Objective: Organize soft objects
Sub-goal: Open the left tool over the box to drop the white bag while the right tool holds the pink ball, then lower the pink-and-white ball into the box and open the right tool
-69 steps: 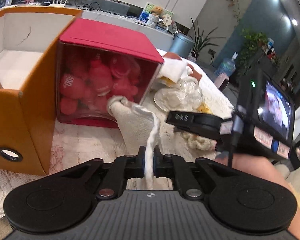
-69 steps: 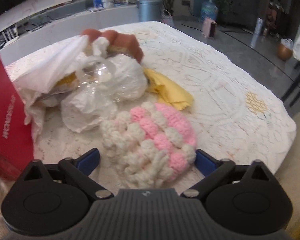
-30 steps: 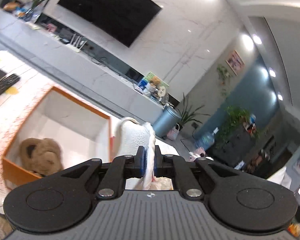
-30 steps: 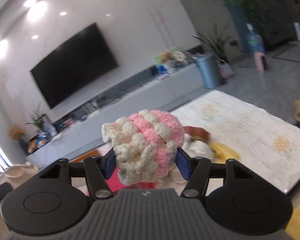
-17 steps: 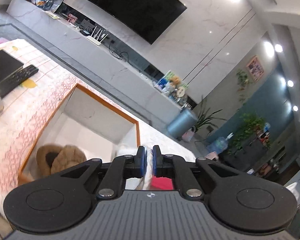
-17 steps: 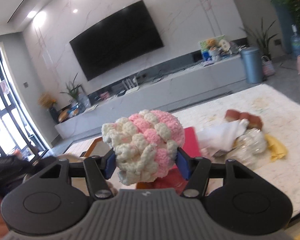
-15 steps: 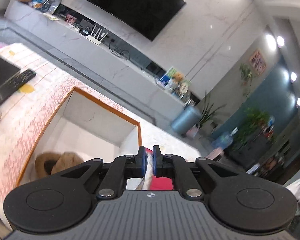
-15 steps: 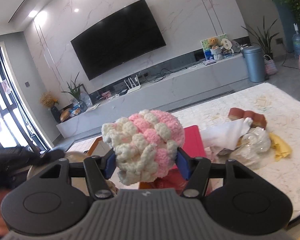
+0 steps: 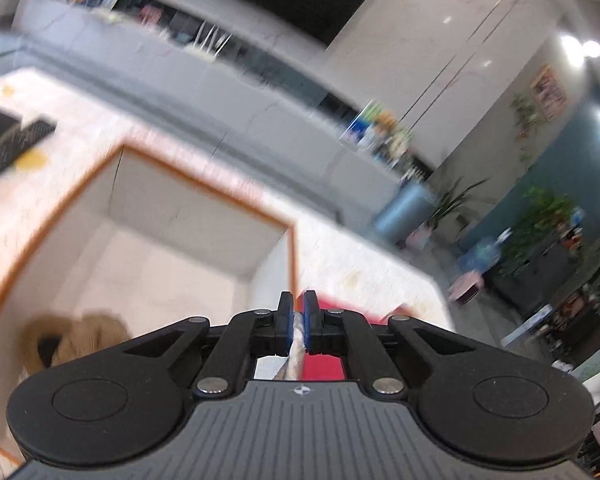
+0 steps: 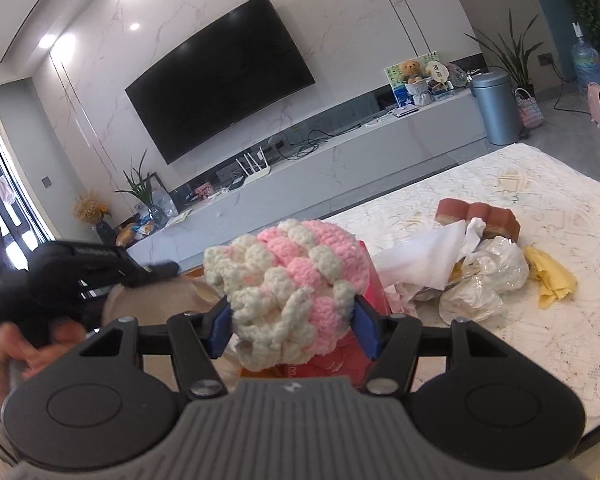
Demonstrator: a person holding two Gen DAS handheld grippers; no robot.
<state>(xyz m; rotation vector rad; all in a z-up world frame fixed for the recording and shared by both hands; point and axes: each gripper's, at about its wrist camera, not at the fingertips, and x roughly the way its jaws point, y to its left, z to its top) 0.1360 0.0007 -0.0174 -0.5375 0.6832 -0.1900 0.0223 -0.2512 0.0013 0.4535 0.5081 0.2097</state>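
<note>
Left gripper (image 9: 296, 326), lower centre of frame, is clamping a thin white cloth (image 9: 294, 354) at the orange-rimmed box (image 9: 204, 184), right rim. Right gripper (image 10: 292, 326) is grasping the pink-and-cream crochet piece (image 10: 286, 292), centre frame. Advice: be carrying each fully over the box opening, above the brown plush (image 9: 76, 336), before releasing.

The left wrist camera is looking down along its fingers into the orange box (image 9: 204, 216) close ahead, at ten o'clock. The right wrist camera is facing the television (image 10: 220, 92) across the table (image 10: 540, 320). Both are catching the grey bin (image 9: 404, 208) (image 10: 496, 108).
</note>
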